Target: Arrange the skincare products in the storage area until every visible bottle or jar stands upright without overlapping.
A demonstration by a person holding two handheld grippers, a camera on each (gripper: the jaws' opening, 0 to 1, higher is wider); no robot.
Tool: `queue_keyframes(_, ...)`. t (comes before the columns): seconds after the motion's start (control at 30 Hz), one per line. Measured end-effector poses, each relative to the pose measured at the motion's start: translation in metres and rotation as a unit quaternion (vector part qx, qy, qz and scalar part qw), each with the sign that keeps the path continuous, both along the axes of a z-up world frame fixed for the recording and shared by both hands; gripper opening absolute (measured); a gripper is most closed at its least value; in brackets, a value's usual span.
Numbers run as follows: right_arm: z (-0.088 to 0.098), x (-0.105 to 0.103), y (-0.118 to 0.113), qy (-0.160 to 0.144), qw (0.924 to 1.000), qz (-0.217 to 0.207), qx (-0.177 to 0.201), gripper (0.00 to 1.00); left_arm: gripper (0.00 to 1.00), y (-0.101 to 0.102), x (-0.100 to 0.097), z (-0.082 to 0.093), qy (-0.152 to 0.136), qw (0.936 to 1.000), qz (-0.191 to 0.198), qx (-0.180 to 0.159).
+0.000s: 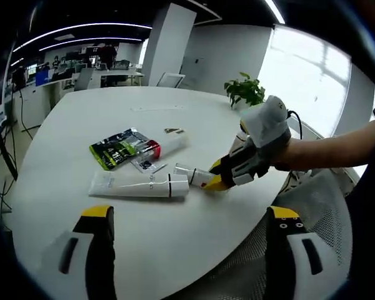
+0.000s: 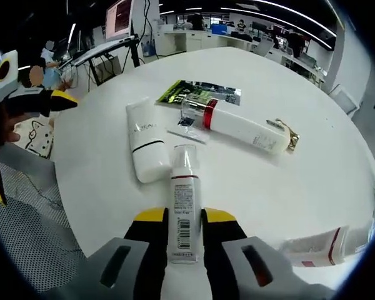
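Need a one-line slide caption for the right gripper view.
Right gripper clamps a lying barcode tube on the white table, beside two more toppled tubes.

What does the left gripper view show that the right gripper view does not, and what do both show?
Left gripper view alone: the right tool from outside, a potted plant.

Right gripper view alone: a barcode on the small tube between the right tool's jaws, another red-banded tube near the table edge.

Both: the white table, the large white tube, the red-capped tube, the green sachet.
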State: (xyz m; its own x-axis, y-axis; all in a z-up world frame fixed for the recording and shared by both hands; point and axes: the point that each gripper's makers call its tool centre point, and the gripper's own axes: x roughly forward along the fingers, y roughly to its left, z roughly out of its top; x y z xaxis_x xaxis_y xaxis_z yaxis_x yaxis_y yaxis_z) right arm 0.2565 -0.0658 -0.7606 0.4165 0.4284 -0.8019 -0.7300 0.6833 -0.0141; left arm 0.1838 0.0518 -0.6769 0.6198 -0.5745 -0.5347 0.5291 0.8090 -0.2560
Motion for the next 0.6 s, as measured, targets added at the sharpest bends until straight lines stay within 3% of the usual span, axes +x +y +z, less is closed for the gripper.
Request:
queue_keyframes(0.2, -0.0024, 0.0009, -0.0019, -0.005, 0.9999, 0.003, -0.012, 0.20, 0.93, 0.0006, 0.0002, -0.0001, 0.000, 1.0000, 0.001, 0.002)
queue_keyframes(0.6, -0.0032, 0.0024, -0.0045, 0.000, 0.9997, -0.022, 0.007, 0.19, 0.93, -0.0009, 0.0000, 0.0039, -0.006, 1.0000, 0.002, 0.002)
